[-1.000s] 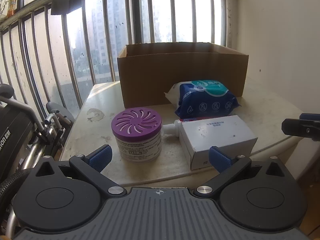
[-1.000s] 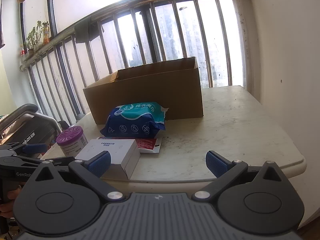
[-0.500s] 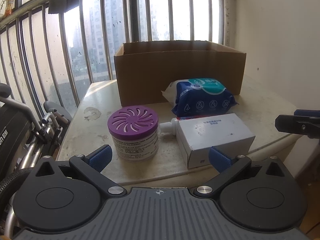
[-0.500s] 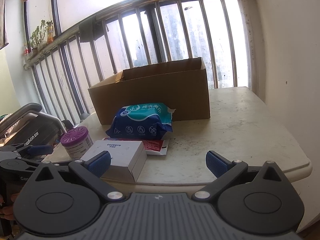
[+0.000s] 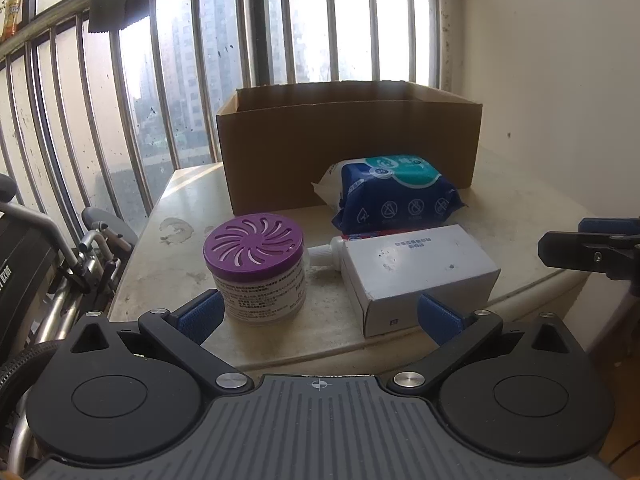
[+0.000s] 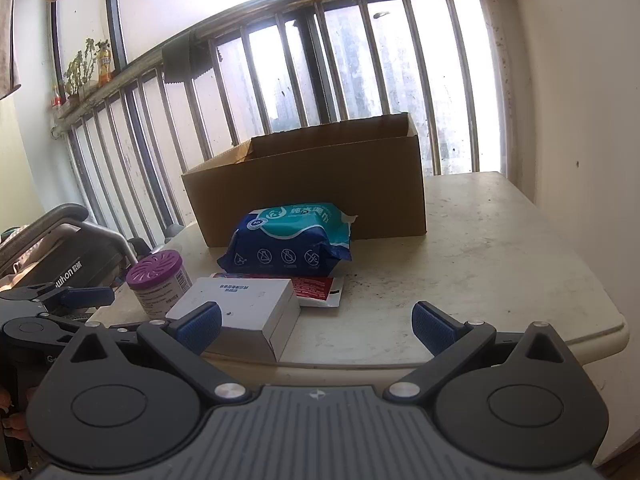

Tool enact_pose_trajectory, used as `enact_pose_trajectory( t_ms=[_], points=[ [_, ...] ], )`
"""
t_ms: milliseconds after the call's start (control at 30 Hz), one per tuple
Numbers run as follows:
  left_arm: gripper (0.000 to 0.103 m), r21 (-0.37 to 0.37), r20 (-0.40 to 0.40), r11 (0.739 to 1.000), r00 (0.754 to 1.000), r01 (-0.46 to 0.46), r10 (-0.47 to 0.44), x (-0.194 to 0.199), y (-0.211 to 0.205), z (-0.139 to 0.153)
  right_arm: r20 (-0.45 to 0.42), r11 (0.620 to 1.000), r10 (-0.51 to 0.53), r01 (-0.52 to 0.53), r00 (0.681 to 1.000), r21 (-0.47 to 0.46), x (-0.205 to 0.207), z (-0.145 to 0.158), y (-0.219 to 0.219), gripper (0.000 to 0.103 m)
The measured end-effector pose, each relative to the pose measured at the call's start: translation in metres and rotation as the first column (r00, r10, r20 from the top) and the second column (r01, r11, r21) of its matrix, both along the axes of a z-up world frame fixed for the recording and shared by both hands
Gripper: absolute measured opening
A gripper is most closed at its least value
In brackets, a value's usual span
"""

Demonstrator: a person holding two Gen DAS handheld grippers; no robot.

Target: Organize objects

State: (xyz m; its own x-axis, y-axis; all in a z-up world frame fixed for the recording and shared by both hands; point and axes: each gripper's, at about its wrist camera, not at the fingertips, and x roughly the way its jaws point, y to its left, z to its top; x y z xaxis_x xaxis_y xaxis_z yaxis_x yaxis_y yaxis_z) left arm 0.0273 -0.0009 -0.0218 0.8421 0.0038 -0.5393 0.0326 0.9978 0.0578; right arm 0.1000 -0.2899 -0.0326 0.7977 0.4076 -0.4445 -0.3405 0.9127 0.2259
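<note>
An open cardboard box (image 5: 348, 144) stands at the back of a pale table (image 5: 184, 208); it also shows in the right wrist view (image 6: 312, 188). In front of it lie a blue wet-wipes pack (image 5: 394, 192) (image 6: 290, 240), a white carton (image 5: 416, 272) (image 6: 240, 312), a purple-lidded jar (image 5: 256, 268) (image 6: 158, 280) and a red-and-white tube (image 6: 320, 290) partly hidden behind the carton. My left gripper (image 5: 318, 314) is open and empty, just short of the table's front edge, facing the jar and the carton. My right gripper (image 6: 316, 322) is open and empty at the front edge, right of the carton.
A barred window (image 5: 280, 40) runs behind the table and a white wall (image 6: 580, 100) closes the right side. A wheelchair (image 5: 48, 264) stands to the left of the table. The right half of the table (image 6: 500, 248) is bare.
Both grippers have drifted slightly closer to the table and the objects look a little larger. Nothing on the table has moved, and both grippers stay open.
</note>
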Motion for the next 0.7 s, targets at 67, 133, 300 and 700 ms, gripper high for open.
enact_pose_trajectory(
  t_ms=[67,133,300,700],
  points=[
    [0.103,0.001,-0.001,1.0,1.0,-0.001,0.001,0.0001,-0.0002,-0.0004,0.0,1.0,0.0,0.0,1.0,-0.001,0.0005,-0.0001,0.0003,0.103],
    [0.103,0.0,-0.002,1.0,1.0,0.0,0.0,0.0002,-0.0003,-0.0005,-0.001,1.0,0.0,0.0,1.0,-0.001,0.0007,-0.0003,0.0003,0.103],
    [0.103,0.0,-0.004,1.0,1.0,-0.002,0.002,0.0004,0.0001,-0.0014,-0.002,1.0,0.0,0.0,1.0,0.001,0.0007,-0.0009,0.0006,0.103],
    [0.103,-0.004,-0.008,1.0,1.0,-0.004,0.004,0.0001,0.0002,-0.0033,-0.005,1.0,-0.002,0.002,1.0,0.01,-0.0002,-0.0018,-0.0003,0.103]
  ],
)
